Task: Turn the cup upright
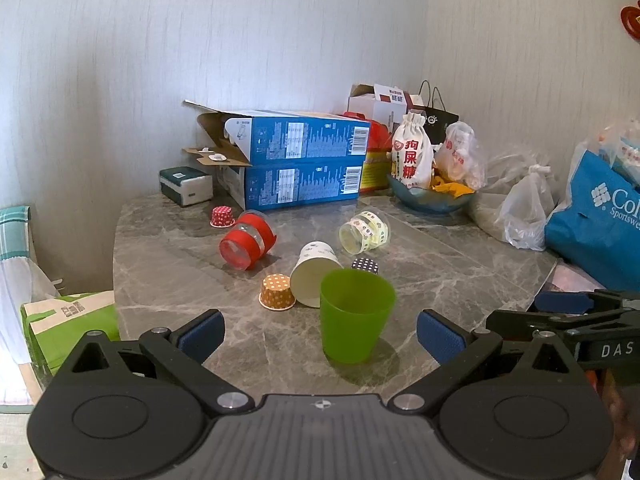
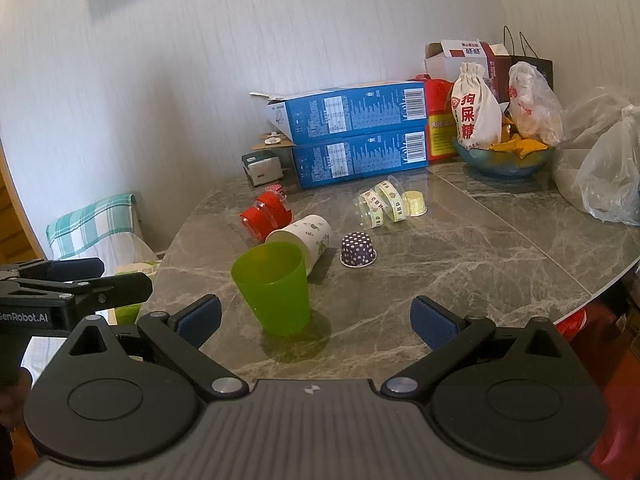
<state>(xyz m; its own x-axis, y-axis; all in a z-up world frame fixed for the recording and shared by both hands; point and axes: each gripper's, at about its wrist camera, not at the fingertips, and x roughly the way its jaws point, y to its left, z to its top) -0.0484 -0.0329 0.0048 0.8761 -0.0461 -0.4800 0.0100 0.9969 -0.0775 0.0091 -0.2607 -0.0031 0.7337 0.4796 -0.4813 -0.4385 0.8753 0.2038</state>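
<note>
Left gripper (image 1: 320, 334) fingers spread wide, holding nothing, low over the grey marble table (image 1: 440, 280). Far left on the table: small red dotted liner (image 1: 222, 216), then a clear cup with red bands (image 1: 247, 241) lying on its side. Next an orange dotted liner (image 1: 277, 291), mouth down, touching a white paper cup (image 1: 315, 273) that lies tipped with its mouth toward the viewer. Green plastic cup (image 1: 355, 315) stands upright just in front of the paper cup, mouth up, translucent lime, plain tapered wall, inside looks empty; it sits between the left gripper's fingers but apart from both pads. Behind it a dark dotted liner (image 2: 358, 249), then a clear cup with yellow bands (image 1: 365, 231) on its side. Right gripper (image 2: 316, 320) fingers also spread, holding nothing, green cup near its left finger.
</note>
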